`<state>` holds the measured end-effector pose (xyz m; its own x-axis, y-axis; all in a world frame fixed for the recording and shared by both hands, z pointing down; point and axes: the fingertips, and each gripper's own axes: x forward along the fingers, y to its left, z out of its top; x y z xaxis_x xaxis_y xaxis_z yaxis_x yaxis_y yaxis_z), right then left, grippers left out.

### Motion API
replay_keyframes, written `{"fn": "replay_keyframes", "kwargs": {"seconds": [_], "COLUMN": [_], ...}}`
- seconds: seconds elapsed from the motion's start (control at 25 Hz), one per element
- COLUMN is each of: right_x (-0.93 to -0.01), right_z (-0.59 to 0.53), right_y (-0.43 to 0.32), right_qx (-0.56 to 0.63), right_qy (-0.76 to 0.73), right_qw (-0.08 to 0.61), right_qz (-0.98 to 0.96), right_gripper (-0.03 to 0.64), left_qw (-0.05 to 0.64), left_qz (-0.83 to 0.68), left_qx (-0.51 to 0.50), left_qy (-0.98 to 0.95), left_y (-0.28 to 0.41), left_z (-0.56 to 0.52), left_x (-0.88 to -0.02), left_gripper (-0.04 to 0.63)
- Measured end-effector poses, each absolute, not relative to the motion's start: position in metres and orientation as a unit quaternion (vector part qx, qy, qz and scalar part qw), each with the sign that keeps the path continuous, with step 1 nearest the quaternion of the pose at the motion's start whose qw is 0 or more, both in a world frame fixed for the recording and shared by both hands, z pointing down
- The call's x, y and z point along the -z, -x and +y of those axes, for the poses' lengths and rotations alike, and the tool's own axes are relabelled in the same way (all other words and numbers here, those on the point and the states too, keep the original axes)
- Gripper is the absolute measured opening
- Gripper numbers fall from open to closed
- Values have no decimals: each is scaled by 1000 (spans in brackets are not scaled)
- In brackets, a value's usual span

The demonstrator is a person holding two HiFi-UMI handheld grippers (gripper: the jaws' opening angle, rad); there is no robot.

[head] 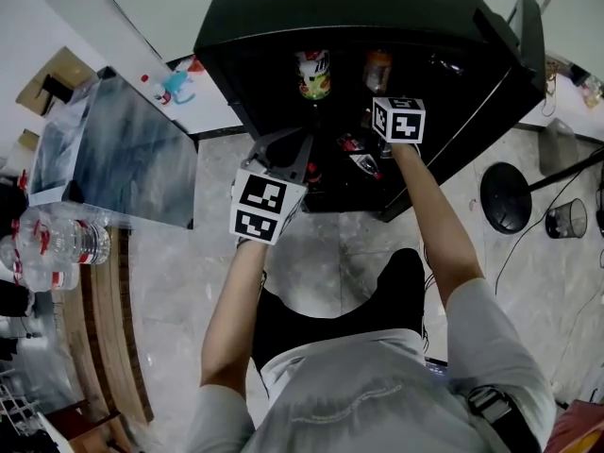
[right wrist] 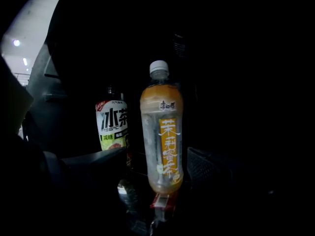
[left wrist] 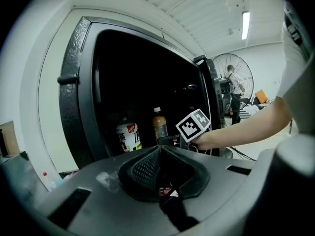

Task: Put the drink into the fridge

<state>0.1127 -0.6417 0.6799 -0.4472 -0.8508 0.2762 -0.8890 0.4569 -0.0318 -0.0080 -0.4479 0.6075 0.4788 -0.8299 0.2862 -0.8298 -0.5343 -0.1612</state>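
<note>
A black fridge (head: pixel 283 17) stands open. On its shelf an orange tea bottle (right wrist: pixel 161 132) with a white cap stands upright, also visible as the orange bottle (head: pixel 377 69). My right gripper (right wrist: pixel 157 162) is inside the fridge and open. Its jaws stand on either side of the bottle's lower half, with a small gap on each side. Left of it stands a white-labelled tea bottle (right wrist: pixel 112 127). My left gripper (left wrist: pixel 160 151) hangs in front of the fridge opening, shut with nothing in it; in the head view its marker cube (head: pixel 265 206) shows.
The fridge door (head: pixel 113 154) swings open to the left. Several water bottles (head: pixel 57 239) lie on a wooden counter at far left. A black stool (head: pixel 505 196) and a wire bin (head: pixel 566 217) stand on the floor at right. A big fan (left wrist: pixel 232 77) stands behind.
</note>
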Motion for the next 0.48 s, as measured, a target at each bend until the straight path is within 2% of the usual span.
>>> {"fn": "replay_keyframes", "kwargs": {"seconds": [0.48], "right_x": [-645], "right_z": [-552], "right_y": [-121], "right_qx": [-148], "right_qy": [-514], "right_qw": [152], "right_qz": [-831], "right_gripper": [378], "left_qw": [-45], "left_qz": [493], "left_qx": [180], "left_qy": [850], "left_y": [36], "left_z": [-396], "left_x": [-543], "left_gripper": [15]}}
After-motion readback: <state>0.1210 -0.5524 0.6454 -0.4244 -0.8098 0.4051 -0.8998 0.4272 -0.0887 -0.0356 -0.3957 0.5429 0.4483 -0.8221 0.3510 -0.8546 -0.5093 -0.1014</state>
